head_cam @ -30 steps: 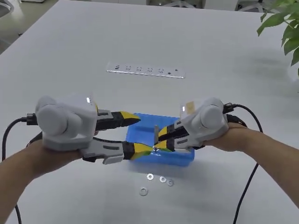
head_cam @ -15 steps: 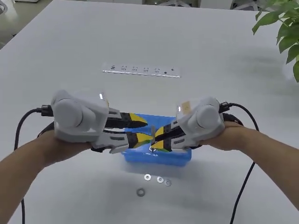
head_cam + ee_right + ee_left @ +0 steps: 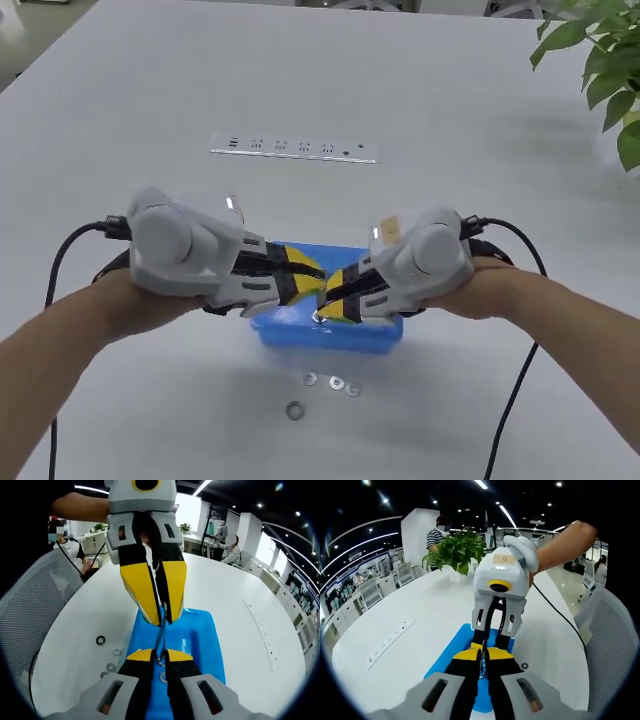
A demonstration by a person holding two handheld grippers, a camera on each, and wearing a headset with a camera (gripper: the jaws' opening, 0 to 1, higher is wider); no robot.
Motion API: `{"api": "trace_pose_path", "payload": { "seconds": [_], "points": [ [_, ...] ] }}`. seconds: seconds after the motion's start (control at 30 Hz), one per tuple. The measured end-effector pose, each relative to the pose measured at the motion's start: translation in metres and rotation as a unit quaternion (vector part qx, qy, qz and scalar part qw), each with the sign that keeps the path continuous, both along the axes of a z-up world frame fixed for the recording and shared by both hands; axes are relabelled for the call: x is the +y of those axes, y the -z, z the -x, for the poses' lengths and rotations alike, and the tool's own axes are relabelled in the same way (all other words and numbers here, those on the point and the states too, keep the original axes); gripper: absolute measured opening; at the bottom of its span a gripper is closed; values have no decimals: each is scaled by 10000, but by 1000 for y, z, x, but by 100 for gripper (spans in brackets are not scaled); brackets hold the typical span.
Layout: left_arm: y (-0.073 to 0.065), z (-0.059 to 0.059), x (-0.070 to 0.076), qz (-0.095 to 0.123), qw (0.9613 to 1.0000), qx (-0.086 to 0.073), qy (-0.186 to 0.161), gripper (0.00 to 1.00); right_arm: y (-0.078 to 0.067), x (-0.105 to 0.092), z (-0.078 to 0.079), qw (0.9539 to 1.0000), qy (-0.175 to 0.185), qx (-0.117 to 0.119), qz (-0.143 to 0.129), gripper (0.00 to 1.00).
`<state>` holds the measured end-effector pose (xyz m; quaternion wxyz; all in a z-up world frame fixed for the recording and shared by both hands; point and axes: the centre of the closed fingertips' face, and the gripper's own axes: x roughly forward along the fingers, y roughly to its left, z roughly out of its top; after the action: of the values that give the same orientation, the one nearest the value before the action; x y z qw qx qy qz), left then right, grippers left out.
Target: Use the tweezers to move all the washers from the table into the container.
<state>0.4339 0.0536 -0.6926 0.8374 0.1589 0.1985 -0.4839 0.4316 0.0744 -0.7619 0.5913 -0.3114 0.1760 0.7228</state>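
Head view, looking down on a pale grey table [image 3: 450, 120]. At the centre of the frame two hand-held grippers meet tip to tip above a blue container [image 3: 330, 338]. The left gripper [image 3: 308, 275] comes in from the left and the right gripper [image 3: 330, 295] from the right.

In the right gripper view, the right gripper [image 3: 160, 656] rises from the bottom edge. Its yellow-tipped jaws are almost together, pinching a thin pair of metal tweezers [image 3: 160, 640] that stands upright between them. The left gripper [image 3: 162, 617] reaches down from the top, its jaws also closed on the upper end of the tweezers. The tweezers hang over the container [image 3: 195, 635].

Four small washers [image 3: 336, 383] lie on the table just below the container, near the bottom centre of the head view. In the right gripper view they sit at lower left [image 3: 100, 640], beside the container.

A white power strip [image 3: 293, 150] lies in the upper middle, and plant leaves [image 3: 600, 60] fill the upper right corner.
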Motion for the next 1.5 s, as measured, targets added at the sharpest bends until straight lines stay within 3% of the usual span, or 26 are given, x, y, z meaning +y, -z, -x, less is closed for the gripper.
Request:
{"api": "trace_pose_path", "payload": {
  "seconds": [0.23, 0.3, 0.4, 0.6, 0.83, 1.5],
  "points": [
    [0, -1, -1, 3, 10000, 11, 2, 7, 0, 0, 0, 10000, -25, 4, 15, 10],
    [-1, -3, -2, -12, 10000, -58, 18, 11, 0, 1, 0, 10000, -45, -16, 23, 10],
    [0, -2, -4, -4, 10000, -4, 54, 7, 0, 2, 0, 10000, -57, -28, 31, 10],
    [0, -2, -3, -51, 9999, -53, 101, 6, 0, 2, 0, 10000, -41, -36, 31, 10],
    [1, -3, -2, -58, 9999, 10, 88, 5, 0, 0, 1, 10000, 2, -46, 33, 11],
    [-10, 6, -3, -132, 9998, -11, 116, 5, -22, -8, -1, 9993, 362, -31, -109, 20]
  ]
}}
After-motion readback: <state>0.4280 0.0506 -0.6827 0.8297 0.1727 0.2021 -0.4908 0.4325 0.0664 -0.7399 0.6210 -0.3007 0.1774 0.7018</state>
